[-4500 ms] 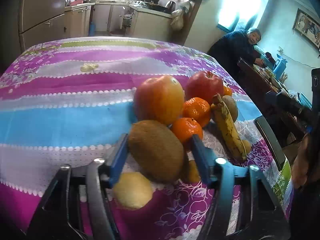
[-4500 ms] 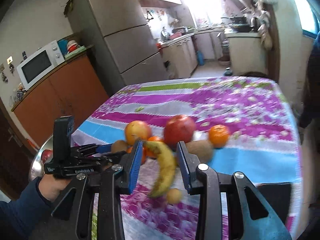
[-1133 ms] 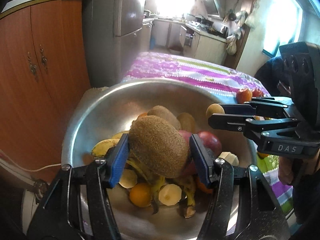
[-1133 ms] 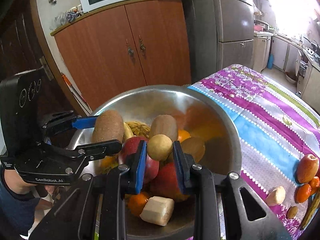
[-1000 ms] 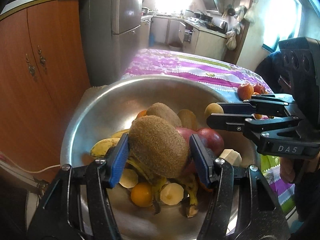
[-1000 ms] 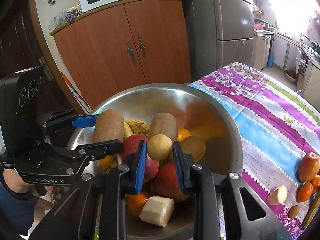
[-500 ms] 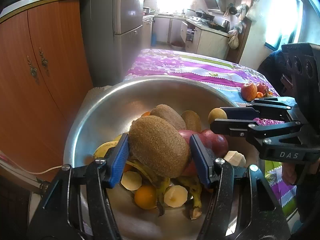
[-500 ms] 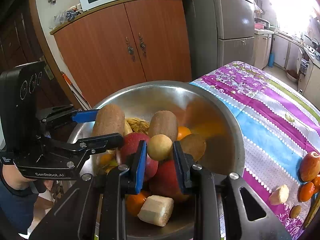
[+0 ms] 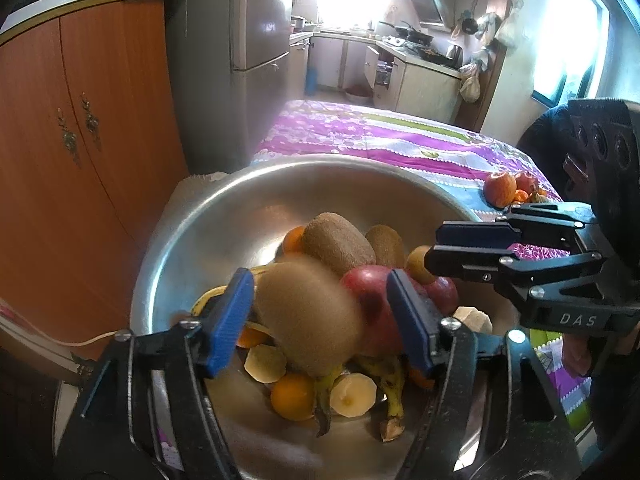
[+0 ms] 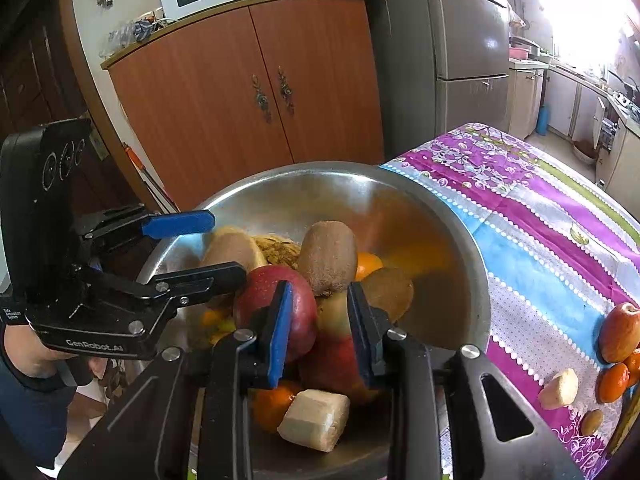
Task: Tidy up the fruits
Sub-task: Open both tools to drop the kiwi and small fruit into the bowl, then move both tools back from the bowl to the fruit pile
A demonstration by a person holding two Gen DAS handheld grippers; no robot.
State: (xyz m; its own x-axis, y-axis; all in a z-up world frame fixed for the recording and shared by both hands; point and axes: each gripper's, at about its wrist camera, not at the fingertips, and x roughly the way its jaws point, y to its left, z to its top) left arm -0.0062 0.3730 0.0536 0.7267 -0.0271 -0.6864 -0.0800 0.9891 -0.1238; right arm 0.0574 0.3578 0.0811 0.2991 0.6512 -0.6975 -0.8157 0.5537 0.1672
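A large steel bowl (image 9: 320,160) (image 10: 340,166) holds kiwis, red apples, tangerines, bananas and peeled pieces. In the left wrist view my left gripper (image 9: 320,300) is open over the pile. A big brown kiwi (image 9: 308,320) sits blurred between its blue pads without being pressed, low against the red apple (image 9: 372,308). My right gripper (image 10: 320,320) is open too, and a small yellow fruit (image 10: 334,316) smears downward between its pads onto the apples. Seen from the left, the right gripper (image 9: 434,246) hovers over the bowl's right side, with the small fruit (image 9: 418,266) just below its tips.
The bowl stands at the end of a purple and blue striped tablecloth (image 10: 540,220). Further along the cloth lie an apple (image 10: 618,332), a tangerine (image 10: 612,382), a peeled piece (image 10: 560,390) and a small fruit (image 10: 592,422). An orange cabinet (image 10: 280,92) and a fridge (image 10: 468,40) stand behind.
Both grippers carried their fruit from the table to the bowl. In the last half second both opened; the kiwi and the small yellow fruit slipped down toward the pile.
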